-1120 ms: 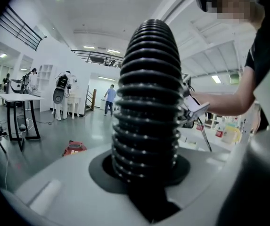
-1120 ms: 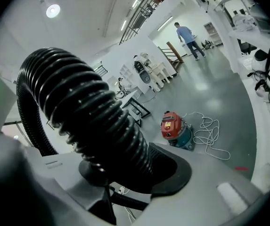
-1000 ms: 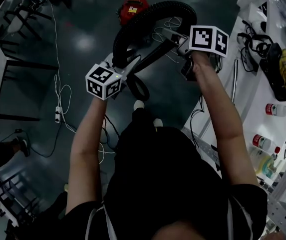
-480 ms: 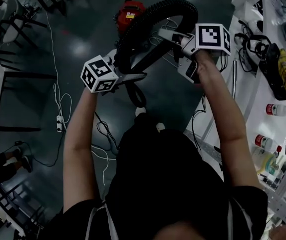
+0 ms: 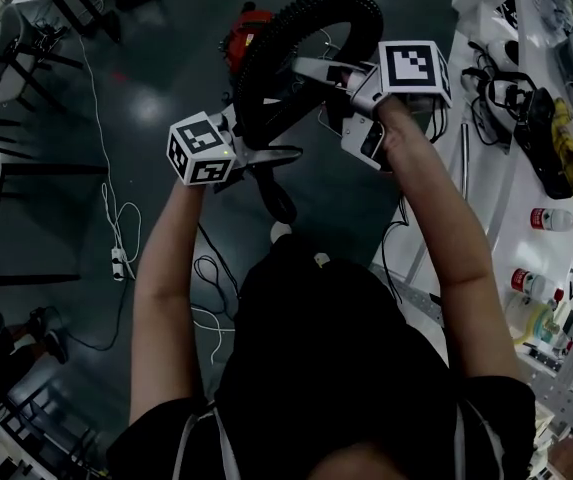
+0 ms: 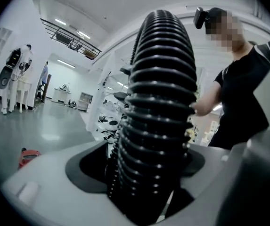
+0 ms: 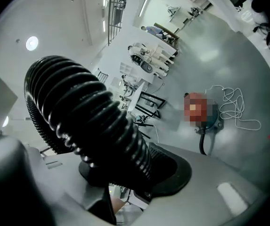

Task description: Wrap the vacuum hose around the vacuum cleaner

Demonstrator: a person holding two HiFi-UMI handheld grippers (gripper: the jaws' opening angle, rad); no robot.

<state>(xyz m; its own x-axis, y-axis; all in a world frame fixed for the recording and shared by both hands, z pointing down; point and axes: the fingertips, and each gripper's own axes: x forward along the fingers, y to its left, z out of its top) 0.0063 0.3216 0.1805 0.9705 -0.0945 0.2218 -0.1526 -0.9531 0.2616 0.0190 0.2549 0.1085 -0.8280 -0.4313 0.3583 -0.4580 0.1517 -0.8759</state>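
Black ribbed vacuum hose [image 5: 266, 56], looped at 12 o'clock, red vacuum cleaner [image 5: 248, 30] on floor [image 5: 156, 198] at 11 o'clock; right gripper [image 5: 311, 83] clamps the hose, left gripper [image 5: 262, 140] has jaws just opening, hose loose between them.

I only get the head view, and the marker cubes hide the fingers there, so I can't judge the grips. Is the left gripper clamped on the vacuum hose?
Observer: No. The left gripper view shows the left gripper with its fingers wide apart, having just been opening, and the vacuum hose standing between them.
Operator: And the right one?
Observer: The right gripper view shows the right gripper shut on the hose, its ribs pressed against the dark finger pad.
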